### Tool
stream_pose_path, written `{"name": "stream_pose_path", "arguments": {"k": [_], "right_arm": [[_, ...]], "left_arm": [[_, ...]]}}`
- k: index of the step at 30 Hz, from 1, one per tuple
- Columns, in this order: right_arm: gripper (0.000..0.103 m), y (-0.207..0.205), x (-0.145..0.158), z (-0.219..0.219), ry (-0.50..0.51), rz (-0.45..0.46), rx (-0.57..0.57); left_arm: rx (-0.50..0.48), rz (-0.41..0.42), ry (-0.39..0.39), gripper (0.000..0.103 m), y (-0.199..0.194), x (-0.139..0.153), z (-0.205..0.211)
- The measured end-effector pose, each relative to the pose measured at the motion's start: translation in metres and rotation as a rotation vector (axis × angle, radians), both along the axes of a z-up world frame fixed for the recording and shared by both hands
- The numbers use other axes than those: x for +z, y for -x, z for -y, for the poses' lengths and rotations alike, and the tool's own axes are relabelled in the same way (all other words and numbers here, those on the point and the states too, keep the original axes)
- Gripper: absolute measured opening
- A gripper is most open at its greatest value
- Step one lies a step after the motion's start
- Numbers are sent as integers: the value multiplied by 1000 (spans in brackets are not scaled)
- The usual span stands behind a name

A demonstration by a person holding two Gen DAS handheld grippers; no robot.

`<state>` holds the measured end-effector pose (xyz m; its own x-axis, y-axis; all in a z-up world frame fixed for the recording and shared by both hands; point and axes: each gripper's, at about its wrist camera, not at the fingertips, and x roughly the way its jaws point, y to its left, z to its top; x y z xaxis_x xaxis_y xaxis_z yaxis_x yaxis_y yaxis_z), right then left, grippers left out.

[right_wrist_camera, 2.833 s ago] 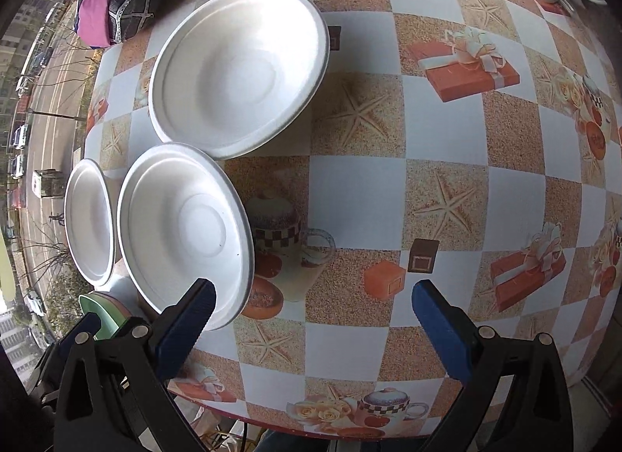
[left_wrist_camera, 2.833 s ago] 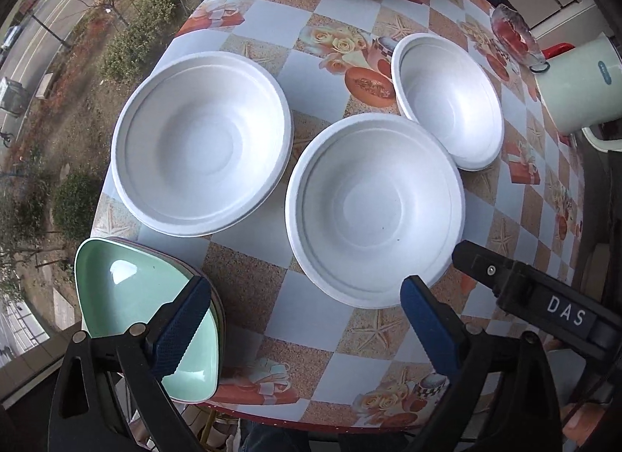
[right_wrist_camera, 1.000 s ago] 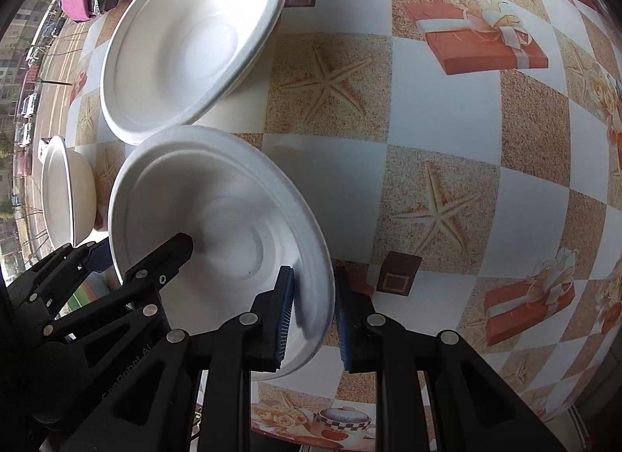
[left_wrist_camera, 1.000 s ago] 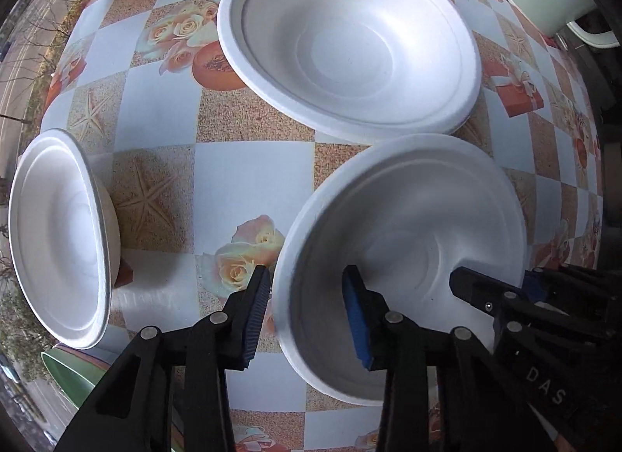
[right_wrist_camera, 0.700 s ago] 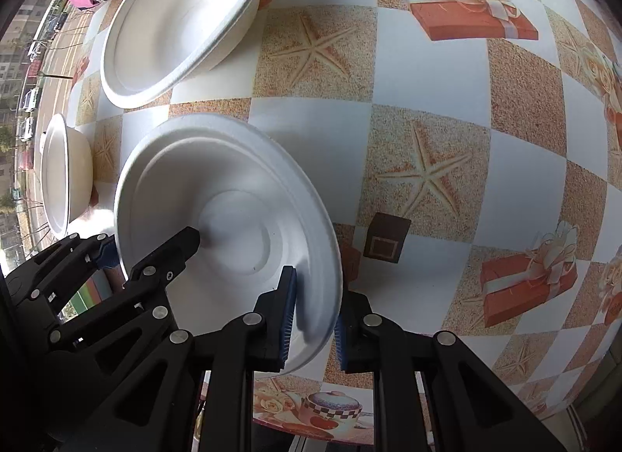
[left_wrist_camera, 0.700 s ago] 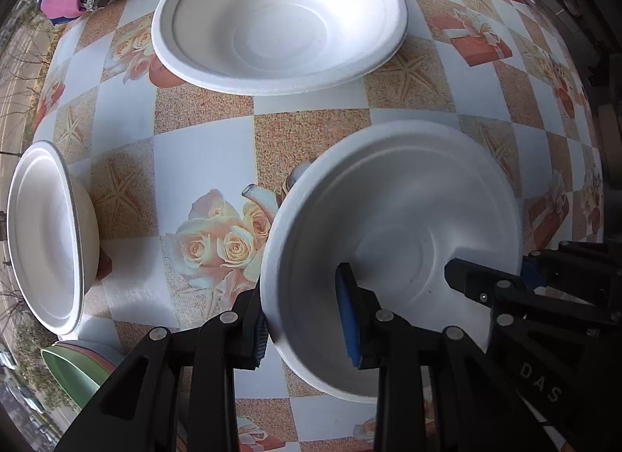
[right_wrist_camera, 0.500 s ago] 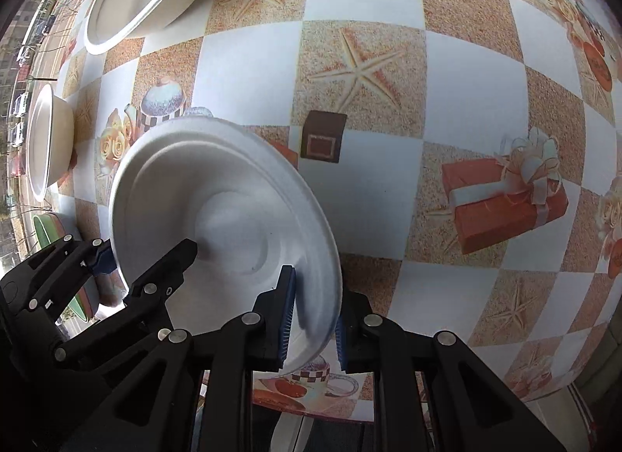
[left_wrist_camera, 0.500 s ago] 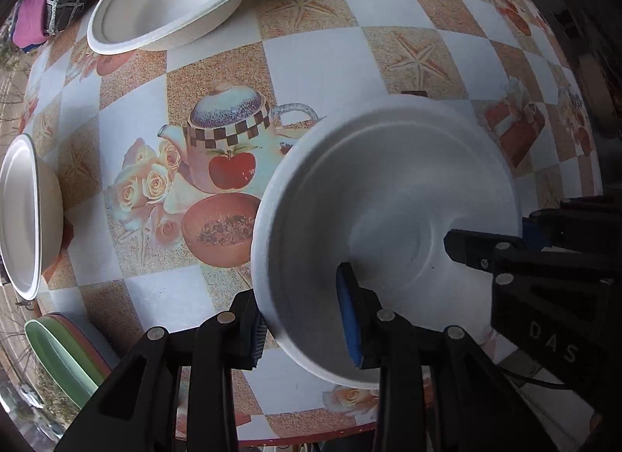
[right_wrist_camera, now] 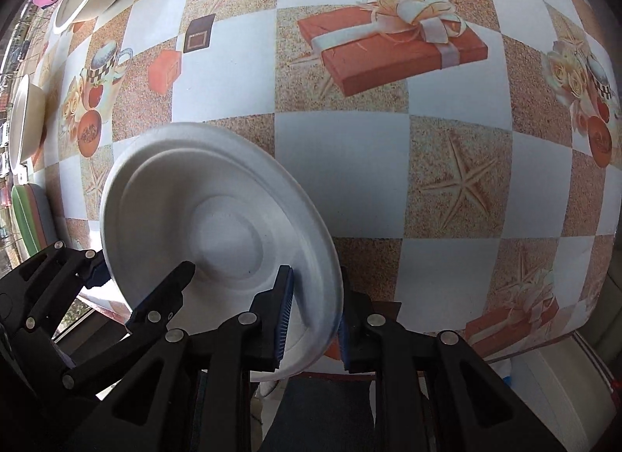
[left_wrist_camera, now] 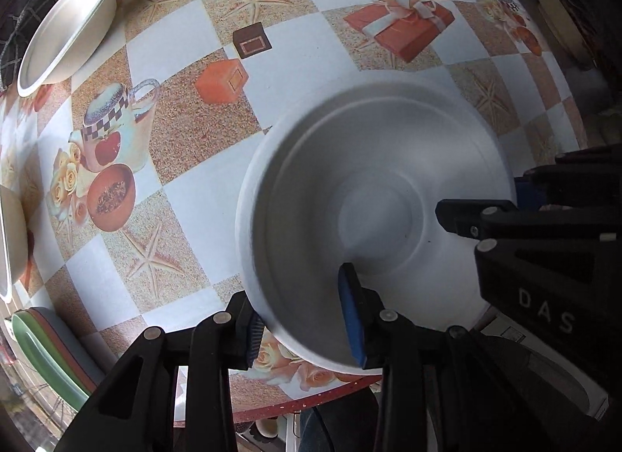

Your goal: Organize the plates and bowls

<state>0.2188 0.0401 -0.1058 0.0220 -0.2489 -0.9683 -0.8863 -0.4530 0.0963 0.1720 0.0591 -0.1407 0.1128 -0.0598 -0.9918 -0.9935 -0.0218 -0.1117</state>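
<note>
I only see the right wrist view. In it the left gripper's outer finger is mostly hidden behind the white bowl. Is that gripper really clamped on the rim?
Observer: Yes. In the left wrist view the left gripper has one blue pad inside the white bowl and the other outside, under the rim.
Operator: Does my right gripper show there too?
Observer: It does. The right gripper comes in from the right edge of the picture. It grips the opposite rim, one finger inside the bowl and one outside.
</note>
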Motion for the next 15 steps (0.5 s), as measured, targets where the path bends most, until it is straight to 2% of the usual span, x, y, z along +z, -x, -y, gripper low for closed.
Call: {"name": "stream_pose_path", "arguments": {"k": [4, 6, 7, 9, 10, 11, 15], "right_arm": [[22, -8, 1, -17, 17, -21, -7], [22, -10, 8, -26, 18, -28, -29], [25, -12, 13, -31, 20, -33, -46], [66, -22, 16, -41, 9, -40, -72], [96, -25, 20, -44, -1, -50, -83], [99, -28, 23, -47, -10, -59, -90], [99, -39, 36, -65, -28, -49, -130]], "left_arm": [[-8, 1, 14, 42, 7, -2, -3], [-7, 15, 13, 54, 30, 6, 11], [-3, 22, 9, 57, 34, 7, 13], [13, 35, 7, 67, 39, 12, 18], [24, 44, 8, 69, 44, 14, 20], [38, 54, 10, 72, 52, 16, 22], [119, 85, 13, 77, 87, 27, 25]]}}
